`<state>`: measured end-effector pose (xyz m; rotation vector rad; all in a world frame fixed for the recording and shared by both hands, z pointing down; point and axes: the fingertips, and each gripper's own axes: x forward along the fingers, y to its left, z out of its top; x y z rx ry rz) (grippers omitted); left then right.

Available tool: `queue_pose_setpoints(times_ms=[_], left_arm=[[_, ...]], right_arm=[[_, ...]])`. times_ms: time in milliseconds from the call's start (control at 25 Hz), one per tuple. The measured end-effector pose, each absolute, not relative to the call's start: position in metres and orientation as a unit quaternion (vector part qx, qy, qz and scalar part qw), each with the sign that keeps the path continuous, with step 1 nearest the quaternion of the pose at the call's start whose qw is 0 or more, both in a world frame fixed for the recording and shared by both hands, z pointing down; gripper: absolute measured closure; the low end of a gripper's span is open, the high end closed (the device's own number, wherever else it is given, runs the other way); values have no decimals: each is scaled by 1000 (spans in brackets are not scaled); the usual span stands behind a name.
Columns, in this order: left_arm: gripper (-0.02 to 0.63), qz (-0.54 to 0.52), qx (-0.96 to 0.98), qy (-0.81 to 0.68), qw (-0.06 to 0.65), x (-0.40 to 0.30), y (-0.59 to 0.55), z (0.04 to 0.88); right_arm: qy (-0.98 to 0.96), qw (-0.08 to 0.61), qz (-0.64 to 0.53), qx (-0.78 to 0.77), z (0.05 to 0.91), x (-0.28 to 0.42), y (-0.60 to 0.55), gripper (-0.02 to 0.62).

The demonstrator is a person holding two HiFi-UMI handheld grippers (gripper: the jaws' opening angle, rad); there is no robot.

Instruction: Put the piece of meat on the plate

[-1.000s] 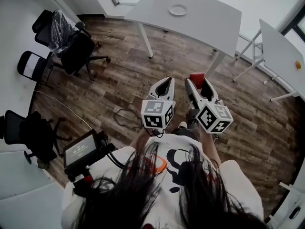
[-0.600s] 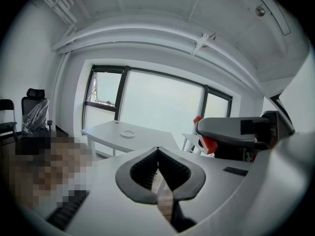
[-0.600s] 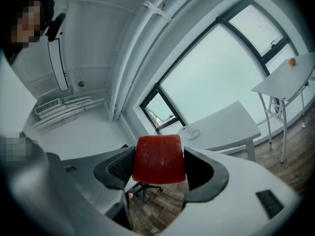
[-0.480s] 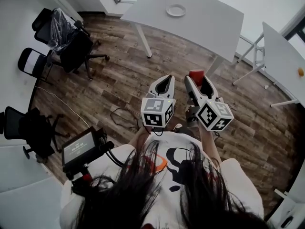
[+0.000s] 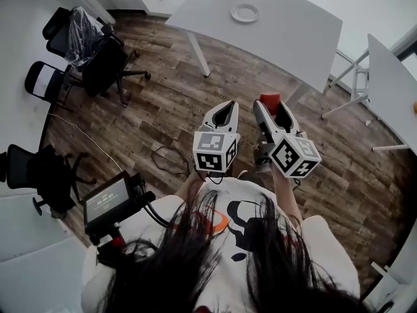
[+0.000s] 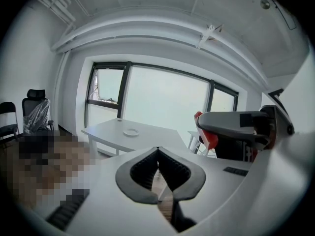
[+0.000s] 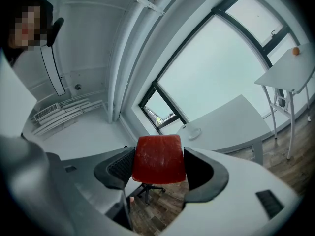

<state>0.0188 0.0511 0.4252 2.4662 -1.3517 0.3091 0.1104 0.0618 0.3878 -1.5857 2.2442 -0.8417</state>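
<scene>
Change: table sits slightly nearer than a second ago. Right tool: jaws clamped on the red piece of meat, held in the air short of the table. Left tool: jaws together, empty. Plate: on the table, bare. Remaining, by judgement: approach and placement.

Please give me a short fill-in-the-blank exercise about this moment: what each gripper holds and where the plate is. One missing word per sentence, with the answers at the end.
1. The right gripper is shut on a ____ piece of meat.
2. The left gripper has its jaws together and holds ____.
3. The plate lies on a white ____, far ahead of both grippers.

Missing words: red; nothing; table.
</scene>
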Motion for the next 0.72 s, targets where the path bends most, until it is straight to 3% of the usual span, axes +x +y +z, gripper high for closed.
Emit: queue_pose_setpoints(times_ms=[720], left_arm=[[601, 121, 886, -415, 166, -4, -192, 426]], right_arm=[[734, 158, -306, -585, 382, 86, -168, 281]])
